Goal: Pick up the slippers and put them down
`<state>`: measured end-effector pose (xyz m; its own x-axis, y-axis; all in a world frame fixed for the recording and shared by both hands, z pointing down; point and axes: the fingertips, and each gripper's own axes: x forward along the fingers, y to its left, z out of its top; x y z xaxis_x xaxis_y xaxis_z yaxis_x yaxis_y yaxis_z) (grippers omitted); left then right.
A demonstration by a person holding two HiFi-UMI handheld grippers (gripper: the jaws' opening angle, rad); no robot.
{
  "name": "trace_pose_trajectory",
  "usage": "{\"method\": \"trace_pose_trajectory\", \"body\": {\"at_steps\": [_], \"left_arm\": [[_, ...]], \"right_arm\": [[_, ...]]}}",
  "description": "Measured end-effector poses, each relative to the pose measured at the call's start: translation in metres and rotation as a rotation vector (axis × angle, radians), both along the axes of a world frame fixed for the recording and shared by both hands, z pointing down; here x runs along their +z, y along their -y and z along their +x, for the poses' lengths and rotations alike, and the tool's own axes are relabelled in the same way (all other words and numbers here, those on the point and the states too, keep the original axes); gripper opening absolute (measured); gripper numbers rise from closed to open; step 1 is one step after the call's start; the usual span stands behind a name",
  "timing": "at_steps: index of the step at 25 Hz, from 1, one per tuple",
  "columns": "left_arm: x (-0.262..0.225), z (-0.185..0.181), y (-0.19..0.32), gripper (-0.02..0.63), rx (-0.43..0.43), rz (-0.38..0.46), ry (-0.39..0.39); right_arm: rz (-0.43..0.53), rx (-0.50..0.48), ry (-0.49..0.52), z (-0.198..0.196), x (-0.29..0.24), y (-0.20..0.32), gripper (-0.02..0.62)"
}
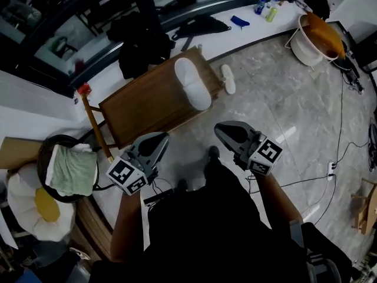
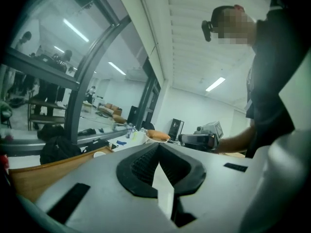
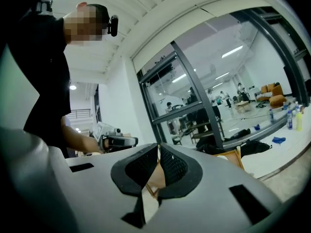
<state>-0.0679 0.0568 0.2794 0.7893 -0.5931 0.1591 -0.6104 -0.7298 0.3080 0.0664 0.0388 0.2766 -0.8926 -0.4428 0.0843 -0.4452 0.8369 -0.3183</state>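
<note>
Status: approach stage, by judgement, with no pick-up made yet.

Left gripper (image 1: pixel 154 144) sits at lower centre-left of the head view. Its jaws are clenched tip to tip with nothing between them. Right gripper (image 1: pixel 227 131) sits at lower centre-right, likewise closed and empty. Both gripper views look out across the room rather than down, so neither tool is aimed at a slipper.

One white slipper (image 1: pixel 192 82) lies on the wooden table (image 1: pixel 141 108) at upper centre of the head view, near the table's right end. A second, smaller-looking white slipper (image 1: pixel 228 79) lies just beside that end, apparently on the floor, though the frame does not settle this. Both are well apart from the tools.

Next move, as judged:
- Release the jaws.
- Tip the tools downward and carry them up the frame to the slippers.
- Close on a rim or sole edge, since the flat upper looks too broad to span.

Risk: soft material may fold or slip under a shallow grip.
</note>
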Motion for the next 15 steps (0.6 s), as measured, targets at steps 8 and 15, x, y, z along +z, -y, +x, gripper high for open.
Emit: {"method": "trace_pose_trajectory", "body": {"at_steps": [8,15], "left_arm": [[0.002,0.027,0.057,0.011,-0.099,-0.036,0.026],[0.041,0.036,0.086,0.011,-0.094,-0.125,0.032]], "right_arm": [[-0.083,-0.078,0.033,0.035,0.023,0.071,0.029],[-0.218,-0.121,0.103,0.030,0.062,0.099,0.029]]}}
